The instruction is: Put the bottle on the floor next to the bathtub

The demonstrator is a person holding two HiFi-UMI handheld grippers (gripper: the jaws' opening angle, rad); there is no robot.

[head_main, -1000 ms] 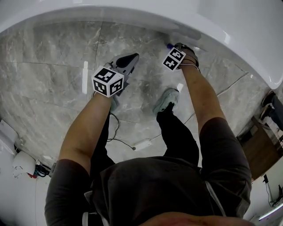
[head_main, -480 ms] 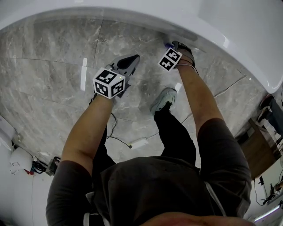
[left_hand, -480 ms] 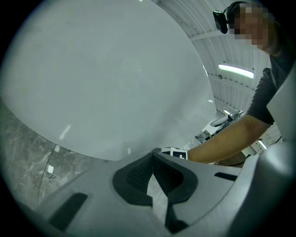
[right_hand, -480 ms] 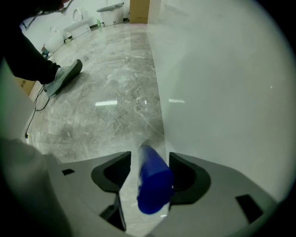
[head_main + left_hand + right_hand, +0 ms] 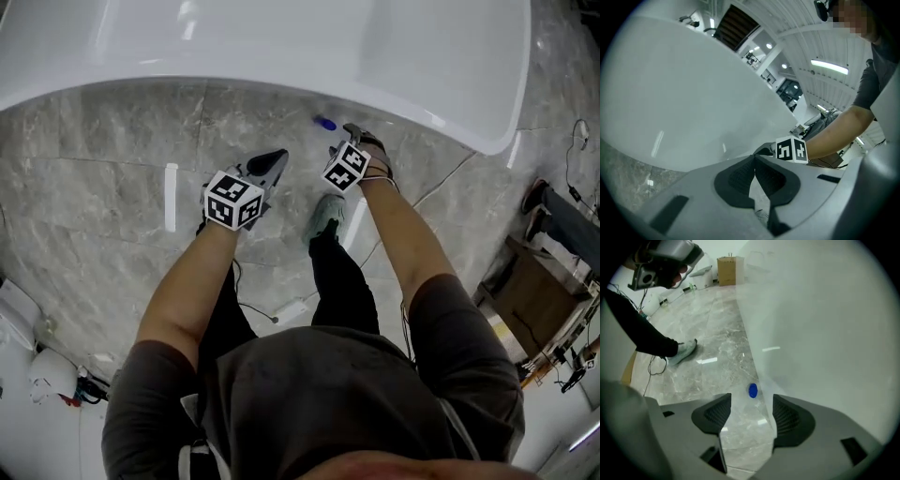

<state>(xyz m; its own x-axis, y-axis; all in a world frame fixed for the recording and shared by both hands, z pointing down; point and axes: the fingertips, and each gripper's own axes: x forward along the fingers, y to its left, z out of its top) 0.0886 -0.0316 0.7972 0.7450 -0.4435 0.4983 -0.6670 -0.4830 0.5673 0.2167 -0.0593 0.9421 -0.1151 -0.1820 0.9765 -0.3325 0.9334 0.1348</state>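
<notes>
Both grippers rising off floor (image 5: 112, 141) since earlier frame. Right gripper (image 5: 360, 137) jaws just opening wide, released, nothing between. Bottle (image 5: 324, 123), blue cap up, standing on floor below, just beside bathtub (image 5: 281, 47) wall. Left gripper (image 5: 272, 161) jaws pressing together, empty. Shoe (image 5: 323, 217), cable (image 5: 291, 307) lying behind.

A pale green sneaker (image 5: 325, 217) points up the head view, under a black trouser leg (image 5: 342, 281). Near its heel a thin dark cable (image 5: 253, 307) leads to a small white block (image 5: 292, 307). A brown wooden stand (image 5: 534, 300) sits at the right edge, and white clutter (image 5: 47, 370) fills the lower left corner. The right gripper view shows a cardboard box (image 5: 725, 269) far back.
</notes>
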